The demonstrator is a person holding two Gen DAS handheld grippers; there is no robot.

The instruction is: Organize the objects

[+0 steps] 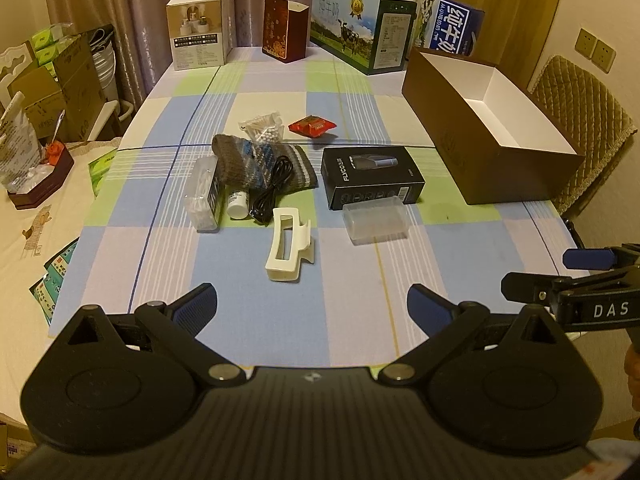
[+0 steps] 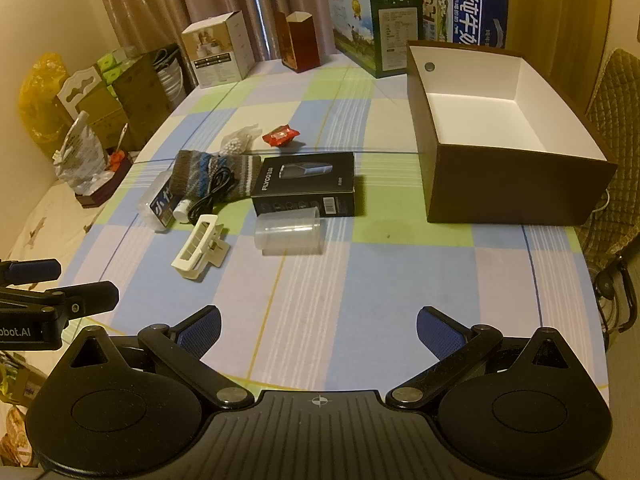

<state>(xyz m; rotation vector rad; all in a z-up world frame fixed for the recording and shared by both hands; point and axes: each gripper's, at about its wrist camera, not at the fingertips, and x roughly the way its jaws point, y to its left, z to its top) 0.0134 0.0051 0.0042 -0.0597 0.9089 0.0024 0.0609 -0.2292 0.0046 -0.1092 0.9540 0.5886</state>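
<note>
We are listing a cluster lying mid-desk, well ahead of both grippers: white hair clip point(image 1: 289, 245) nearest, clear plastic cup point(image 1: 376, 220) on its side, black razor box point(image 1: 372, 176), striped sock point(image 1: 264, 162) under a black cable point(image 1: 272, 188), red snack packet point(image 1: 313, 125). The open brown box point(image 1: 492, 136) is standing at right, its near interior hidden by its wall. Left gripper point(image 1: 312, 308) and right gripper point(image 2: 318, 330) are tilting downward, fingers spread wide, clasping nothing.
</note>
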